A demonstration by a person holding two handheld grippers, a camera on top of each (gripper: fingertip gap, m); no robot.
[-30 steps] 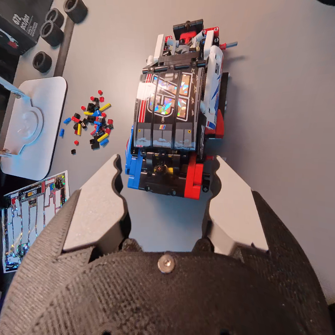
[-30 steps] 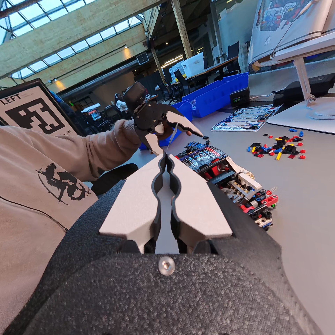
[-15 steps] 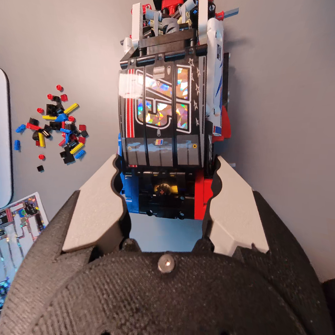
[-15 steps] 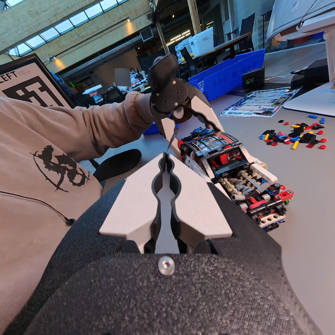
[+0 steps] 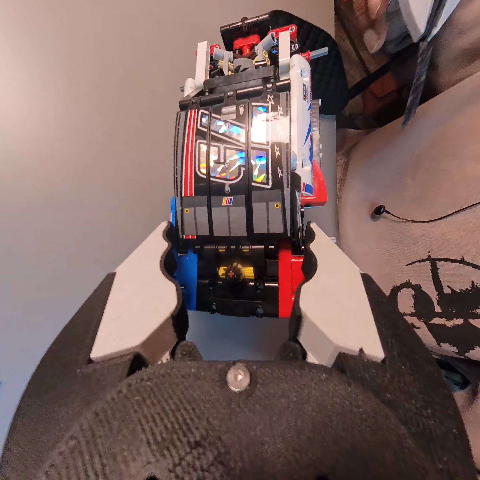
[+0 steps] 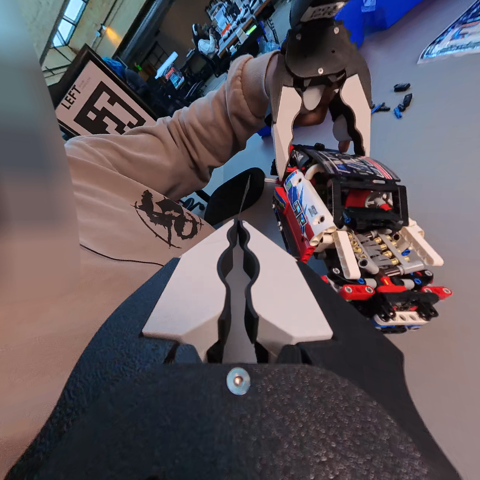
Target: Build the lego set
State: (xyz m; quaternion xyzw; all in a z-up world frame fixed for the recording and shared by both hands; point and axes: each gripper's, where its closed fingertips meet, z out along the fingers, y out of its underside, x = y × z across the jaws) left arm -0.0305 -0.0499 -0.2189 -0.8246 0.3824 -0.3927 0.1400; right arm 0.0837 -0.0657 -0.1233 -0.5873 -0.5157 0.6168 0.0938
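Observation:
The lego car [image 5: 228,155] has a black roof with shiny stickers, a blue and a red front corner and an open engine at the rear. My left gripper [image 5: 237,226] is shut on its front end, one finger on the blue side and one on the red side. In the right wrist view the left gripper [image 6: 322,161] straddles the car [image 6: 350,233] from above. My right gripper [image 6: 237,222] is shut on a thin strip [image 6: 244,197], seen edge-on, and is just left of the car. The strip also shows in the left wrist view [image 5: 419,78].
The person's beige sweatshirt [image 5: 415,181] fills the right side, close to the car. A black chair [image 6: 233,194] lies beyond the grey table's edge. Loose small pieces [image 6: 401,101] and a printed sheet [image 6: 457,33] lie farther back. A board with a black pattern [image 6: 104,111] stands behind.
My left gripper came down over the car's front and took hold of it. Car and gripper then swung toward the person; the loose pieces left the left view. The right gripper stayed shut.

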